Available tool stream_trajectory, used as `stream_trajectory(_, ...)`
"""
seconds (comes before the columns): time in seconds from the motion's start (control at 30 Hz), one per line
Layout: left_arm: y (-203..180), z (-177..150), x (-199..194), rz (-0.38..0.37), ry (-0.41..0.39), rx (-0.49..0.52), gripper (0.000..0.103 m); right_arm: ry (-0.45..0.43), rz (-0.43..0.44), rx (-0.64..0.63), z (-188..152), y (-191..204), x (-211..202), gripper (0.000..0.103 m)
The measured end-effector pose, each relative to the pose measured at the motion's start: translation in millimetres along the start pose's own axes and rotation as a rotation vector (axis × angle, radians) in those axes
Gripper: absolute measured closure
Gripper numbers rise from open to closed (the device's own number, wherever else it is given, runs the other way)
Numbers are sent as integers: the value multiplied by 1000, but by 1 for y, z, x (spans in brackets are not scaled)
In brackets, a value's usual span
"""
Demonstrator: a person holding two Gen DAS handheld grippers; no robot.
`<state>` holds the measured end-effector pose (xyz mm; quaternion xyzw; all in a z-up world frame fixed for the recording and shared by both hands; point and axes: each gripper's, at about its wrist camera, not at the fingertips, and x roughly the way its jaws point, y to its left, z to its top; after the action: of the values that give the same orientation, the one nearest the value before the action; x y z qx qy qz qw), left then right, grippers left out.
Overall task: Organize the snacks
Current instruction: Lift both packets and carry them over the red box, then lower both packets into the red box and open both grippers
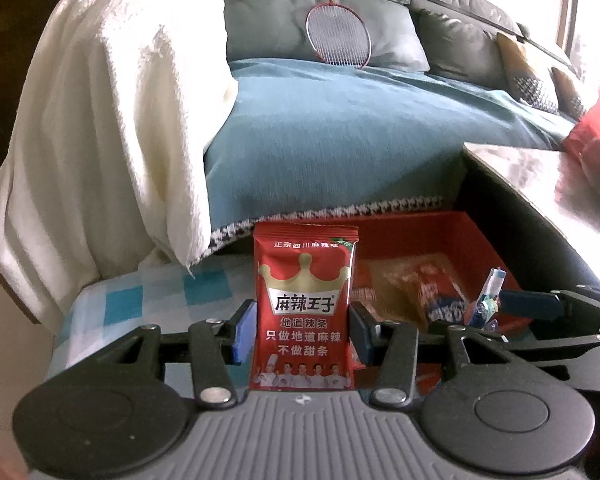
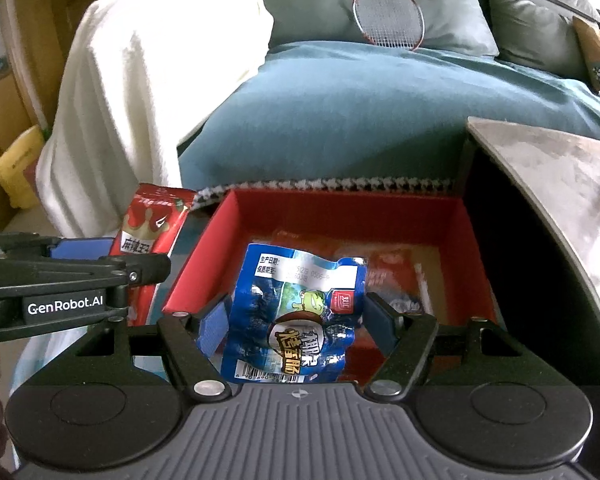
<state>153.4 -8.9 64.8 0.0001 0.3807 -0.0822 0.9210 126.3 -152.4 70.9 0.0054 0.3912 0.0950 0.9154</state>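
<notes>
Nearest the left wrist camera is the left gripper (image 1: pixel 302 330), its blue-padded fingers (image 1: pixel 242 330) pressed in on the two long sides of a red snack packet (image 1: pixel 304 312), which stands upright between them with a gold crown and white Chinese lettering facing the lens. The jaws are narrowly set and clamped on that packet. Nearest the right wrist camera is the right gripper (image 2: pixel 296 320), its jaws standing about half apart and closed on a crumpled blue sausage packet (image 2: pixel 296 316), held label-up with its barcode toward the camera.

By size: a sofa (image 1: pixel 340 120) with a teal cover fills the background, a white blanket (image 1: pixel 100 128) draped over its left end. A grey cushion (image 1: pixel 268 32) leans at the back with a red-framed badminton racket (image 1: pixel 336 36) lying against it. At the right a grey marbled tabletop (image 1: pixel 540 176) juts in by one corner. Below the sofa's front edge sits an open red box (image 2: pixel 474 264); the blue packet hangs above its near left part, and the red packet is held just outside the box's left wall, over a blue-and-white checked cloth (image 1: pixel 140 296). Other snack packets (image 2: pixel 396 272) lie on the box floor toward its far right.
</notes>
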Motion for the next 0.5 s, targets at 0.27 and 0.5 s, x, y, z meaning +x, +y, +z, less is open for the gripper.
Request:
stream_trajectory(0.27, -5, 17, 21, 15, -13, -2, 60, -5, -16, 11, 18, -12, 18, 26)
stream_trajectory(0.5, -12, 24, 46, 32, 2, 9, 61, 14, -41, 10, 28, -23, 39, 26)
